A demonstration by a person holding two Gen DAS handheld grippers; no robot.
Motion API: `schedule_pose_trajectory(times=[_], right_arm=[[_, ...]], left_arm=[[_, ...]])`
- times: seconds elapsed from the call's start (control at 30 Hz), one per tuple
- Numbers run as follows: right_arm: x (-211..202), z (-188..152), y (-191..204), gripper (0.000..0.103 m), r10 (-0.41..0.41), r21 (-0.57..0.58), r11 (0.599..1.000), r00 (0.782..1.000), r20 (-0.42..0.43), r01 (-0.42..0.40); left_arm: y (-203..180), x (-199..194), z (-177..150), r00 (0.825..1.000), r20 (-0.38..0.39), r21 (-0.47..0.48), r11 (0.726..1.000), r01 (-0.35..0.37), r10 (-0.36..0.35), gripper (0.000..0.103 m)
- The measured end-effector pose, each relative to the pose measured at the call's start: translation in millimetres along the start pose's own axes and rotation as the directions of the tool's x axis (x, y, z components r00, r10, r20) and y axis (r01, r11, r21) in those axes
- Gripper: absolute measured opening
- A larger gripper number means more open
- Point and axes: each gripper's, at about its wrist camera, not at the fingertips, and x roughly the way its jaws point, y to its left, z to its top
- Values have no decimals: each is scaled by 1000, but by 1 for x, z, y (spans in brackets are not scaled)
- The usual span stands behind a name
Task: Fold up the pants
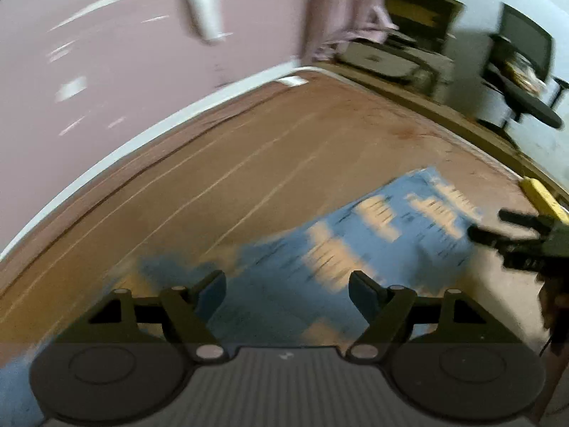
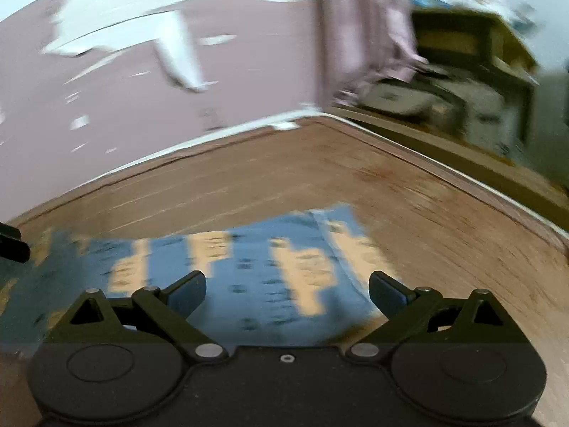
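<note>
The pants (image 1: 355, 245) are blue with cream patches and lie flat on a brown wooden table (image 1: 213, 163). They also show in the right wrist view (image 2: 256, 270), spread across the near half of the table (image 2: 426, 213). My left gripper (image 1: 287, 286) is open above the pants' near part, holding nothing. My right gripper (image 2: 287, 286) is open above the pants, holding nothing. The right gripper also shows at the right edge of the left wrist view (image 1: 498, 227). Both views are motion-blurred.
A pink wall (image 1: 124, 53) stands behind the table's far edge. A pink curtain (image 1: 341, 10) hangs at the far corner. Shelves with clutter (image 1: 419, 35) and a dark office chair (image 1: 522, 71) stand beyond the right edge. A yellow object (image 1: 540, 195) lies at the table's right edge.
</note>
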Motion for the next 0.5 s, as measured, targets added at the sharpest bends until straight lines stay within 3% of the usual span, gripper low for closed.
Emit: schedule_pose_trajectory(times=[0.2,0.4,0.5], right_arm=[[26,2,-50,90,-27,121,992,998,-56,34],[35,4,-74,66,-4,193,981,997,-77,19],[36,3,-73,59,12,198,980,995,-95,8]], left_arm=[[-83,73,76,997,-21,214,974,78,-75,82],[-155,141,97,993,-33,427,896,119,-116,82],[-169,167,98,990,-62,463,875,139,-125,80]])
